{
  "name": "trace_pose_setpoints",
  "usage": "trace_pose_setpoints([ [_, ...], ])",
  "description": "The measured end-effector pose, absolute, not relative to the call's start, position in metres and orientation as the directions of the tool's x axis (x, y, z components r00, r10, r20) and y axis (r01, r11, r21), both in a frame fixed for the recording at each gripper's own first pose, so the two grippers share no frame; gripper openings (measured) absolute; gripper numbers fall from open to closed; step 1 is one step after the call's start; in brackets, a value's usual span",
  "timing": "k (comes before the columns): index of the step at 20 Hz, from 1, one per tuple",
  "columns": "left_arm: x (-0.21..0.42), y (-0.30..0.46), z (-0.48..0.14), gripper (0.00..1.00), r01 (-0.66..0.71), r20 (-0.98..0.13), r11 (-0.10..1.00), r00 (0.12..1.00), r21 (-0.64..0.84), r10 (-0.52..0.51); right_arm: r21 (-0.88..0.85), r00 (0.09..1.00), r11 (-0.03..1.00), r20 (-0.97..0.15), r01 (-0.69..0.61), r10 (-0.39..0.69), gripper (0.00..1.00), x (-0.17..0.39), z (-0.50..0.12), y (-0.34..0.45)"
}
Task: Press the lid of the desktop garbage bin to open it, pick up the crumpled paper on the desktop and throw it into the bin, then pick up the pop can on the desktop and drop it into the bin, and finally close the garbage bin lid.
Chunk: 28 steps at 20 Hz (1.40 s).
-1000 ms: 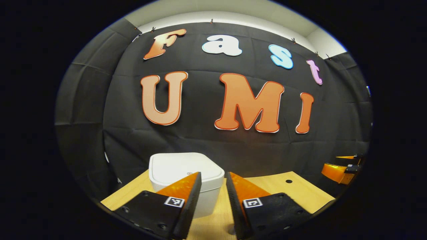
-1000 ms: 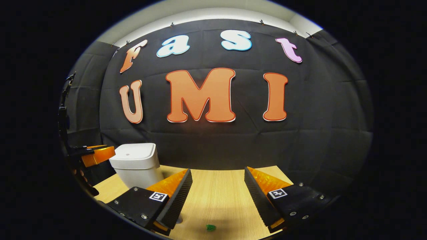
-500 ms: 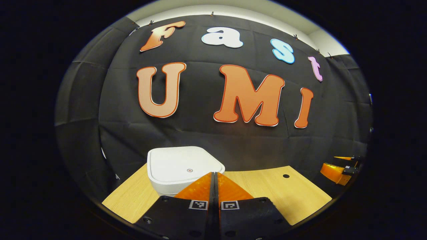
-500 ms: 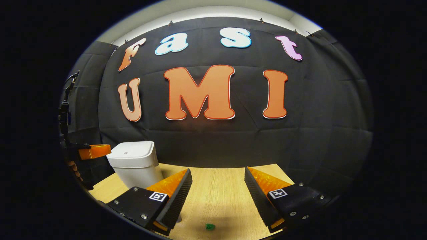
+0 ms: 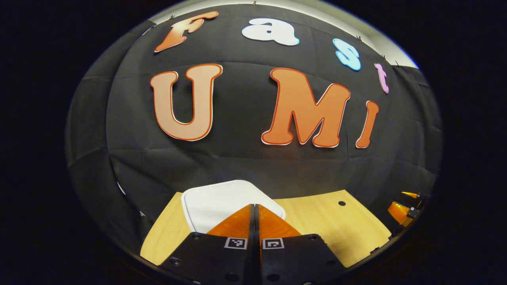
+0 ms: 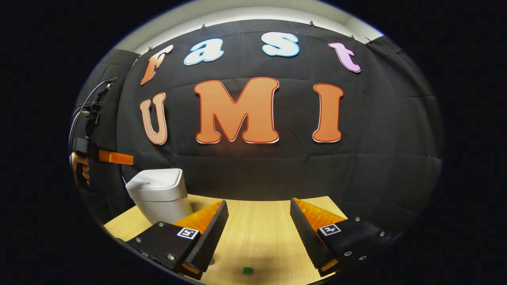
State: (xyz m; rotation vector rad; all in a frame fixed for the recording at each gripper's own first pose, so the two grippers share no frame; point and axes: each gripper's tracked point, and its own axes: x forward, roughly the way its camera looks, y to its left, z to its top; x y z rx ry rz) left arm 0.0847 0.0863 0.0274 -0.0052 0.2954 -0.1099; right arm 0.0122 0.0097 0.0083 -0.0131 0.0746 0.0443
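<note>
The white garbage bin (image 6: 158, 194) stands on the wooden desk at the left with its lid (image 5: 222, 198) down. My left gripper (image 5: 255, 208) is shut with nothing between its fingers, hanging above and just this side of the lid. In the right gripper view the left gripper (image 6: 121, 158) hangs above and to the left of the bin, held by a hand (image 6: 79, 168). My right gripper (image 6: 258, 208) is open over the desk, to the right of the bin, with nothing between its fingers.
The wooden desk (image 6: 257, 233) runs back to the black cloth wall. A small green bit (image 6: 248, 270) lies on the desk below my right gripper. A dark round hole (image 5: 342, 203) sits in the desk top at the right.
My left gripper has closed from open to shut and has risen above the bin lid. The right gripper has stayed nearly still.
</note>
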Motion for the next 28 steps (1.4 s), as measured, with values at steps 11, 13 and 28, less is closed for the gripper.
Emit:
trace_pose_setpoints([
  [11, 0.109, 0.099, -0.039, 0.0, 0.132, -0.5, 0.988, 0.852, -0.078, -0.153, -0.024, 0.994, 0.999, -0.105, -0.038, 0.036, 0.94, 0.016, 0.0, 0.007],
  [13, 0.109, 0.1, -0.048, 0.0, 0.133, -0.521, 0.988, 0.839, -0.082, -0.157, -0.024, 0.993, 0.999, -0.111, -0.038, 0.035, 0.94, 0.016, -0.003, 0.006],
  [28, 0.093, 0.111, -0.054, 0.0, 0.136, -0.497, 0.991, 0.859, -0.01, -0.123, 0.035, 0.99, 0.999, -0.133, -0.039, 0.043, 0.94, 0.012, -0.009, 0.011],
])
